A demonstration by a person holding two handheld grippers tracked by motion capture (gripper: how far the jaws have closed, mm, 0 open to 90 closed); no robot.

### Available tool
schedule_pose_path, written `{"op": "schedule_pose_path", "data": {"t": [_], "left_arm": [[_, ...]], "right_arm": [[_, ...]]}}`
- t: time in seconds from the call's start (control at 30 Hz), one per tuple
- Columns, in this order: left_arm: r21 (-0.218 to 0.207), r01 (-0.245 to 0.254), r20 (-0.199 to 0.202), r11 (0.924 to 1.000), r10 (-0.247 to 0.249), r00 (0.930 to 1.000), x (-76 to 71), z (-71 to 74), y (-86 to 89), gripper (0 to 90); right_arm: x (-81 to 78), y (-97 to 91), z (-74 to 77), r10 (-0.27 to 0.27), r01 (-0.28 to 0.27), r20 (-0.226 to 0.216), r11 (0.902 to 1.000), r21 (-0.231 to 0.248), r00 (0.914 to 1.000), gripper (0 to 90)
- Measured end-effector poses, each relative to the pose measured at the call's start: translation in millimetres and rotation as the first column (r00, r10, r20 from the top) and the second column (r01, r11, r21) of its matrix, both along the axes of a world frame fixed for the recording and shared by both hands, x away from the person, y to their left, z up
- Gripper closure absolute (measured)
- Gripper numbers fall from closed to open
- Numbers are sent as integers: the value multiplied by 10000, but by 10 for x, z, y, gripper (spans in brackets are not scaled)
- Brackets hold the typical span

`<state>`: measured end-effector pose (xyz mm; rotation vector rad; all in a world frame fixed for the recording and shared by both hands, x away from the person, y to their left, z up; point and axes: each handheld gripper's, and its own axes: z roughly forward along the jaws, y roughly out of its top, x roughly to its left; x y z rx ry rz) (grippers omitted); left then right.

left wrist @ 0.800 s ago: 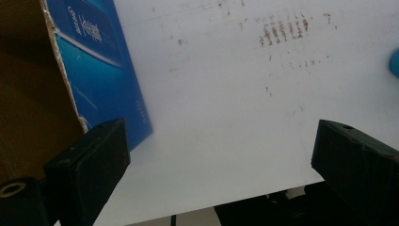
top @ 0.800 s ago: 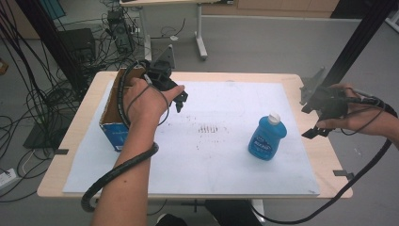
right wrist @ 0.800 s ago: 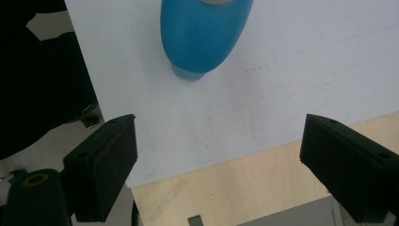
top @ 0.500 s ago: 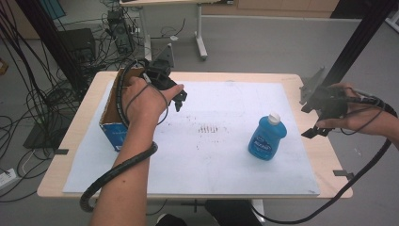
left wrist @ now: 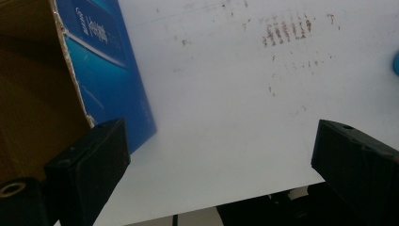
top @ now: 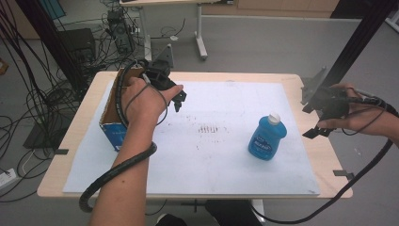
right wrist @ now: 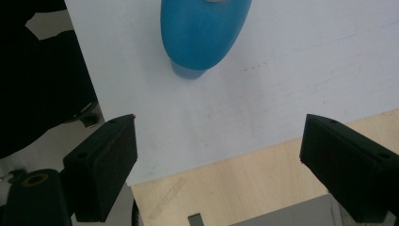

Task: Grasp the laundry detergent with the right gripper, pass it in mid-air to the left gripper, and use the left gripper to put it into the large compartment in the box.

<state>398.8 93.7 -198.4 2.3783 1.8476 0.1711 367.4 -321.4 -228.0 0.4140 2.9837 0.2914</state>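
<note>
From the high view: the left tongs (top: 178, 100) hang over the far-left part of the tabletop (top: 197, 76), right next to an open cardboard box (top: 113, 123) with blue printed sides that sits along the left edge. Jaws are spread and nothing's in them. The right tongs (top: 316, 126) hover past the right edge, also spread with nothing gripped. A blue bottle (top: 267, 139) with a white cap lies on the white sheet (top: 221, 160) toward the right side, well apart from the box and a bit inboard of the right tongs. There's a patch of brownish smudges (top: 212, 128) around the middle of the sheet.

Left gripper view: both black jaws stand wide apart, bare sheet (left wrist: 226, 117) between them. The blue wall of the box (left wrist: 106, 66) is just beside the left jaw, brown inside showing further left. The smudges (left wrist: 287, 33) sit up top.

Right gripper view: jaws wide again, released, looking down at the near-right corner area where the sheet (right wrist: 291, 61) ends and the bare wood of the tabletop (right wrist: 235, 188) starts. The bottle (right wrist: 202, 33) is ahead of the jaws, not between them, not touched.
</note>
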Motion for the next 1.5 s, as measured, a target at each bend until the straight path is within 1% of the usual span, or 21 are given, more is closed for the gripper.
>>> {"op": "schedule_pose_path", "data": {"t": [0.3,0.53,0.77,0.9,0.93,0.97,1.03,1.13,1.27,1.33,1.37,1.5], "left_arm": [[5,85,56,10000,-85,9999,3,10,-33,54],[49,48,51,10000,-48,10000,1,16,-19,55],[99,110,142,9999,-112,9998,-19,17,-13,55],[69,114,164,9999,-115,9998,-29,20,-14,55],[80,129,145,9999,-130,9998,-30,21,-12,55],[110,158,136,9998,-159,9998,-33,19,-11,55],[112,145,153,9998,-147,9998,-38,17,-8,55],[120,148,165,9998,-150,9998,-43,11,4,55],[115,146,183,9998,-148,9997,-41,7,-5,55],[95,164,189,9998,-166,9997,-39,9,-18,55],[113,181,203,9998,-184,9996,-35,10,-26,55],[164,192,235,9997,-196,9995,-23,14,-40,55]], "right_arm": [[-8,8,36,17,-17,98,10000,-26,10000,115],[-16,22,9,41,-38,171,9998,-170,9998,115],[-32,-12,-42,-129,129,99,9999,-56,9999,108],[-54,-31,-105,-170,170,38,9999,-12,9998,104],[-61,-44,-143,-171,171,12,9998,46,9999,103],[-61,-44,-143,-171,171,12,9998,46,9999,103],[-73,-69,-201,-258,258,-4,9996,106,9997,97],[-86,-87,-245,-331,331,10,9993,183,9995,92],[-108,-127,-346,-515,516,-34,9975,490,9987,92],[-122,-149,-434,-608,611,-69,9955,731,9981,90],[-122,-149,-434,-608,611,-69,9955,731,9981,90],[-155,-172,-553,-750,755,-85,9908,1123,9971,90]]}}
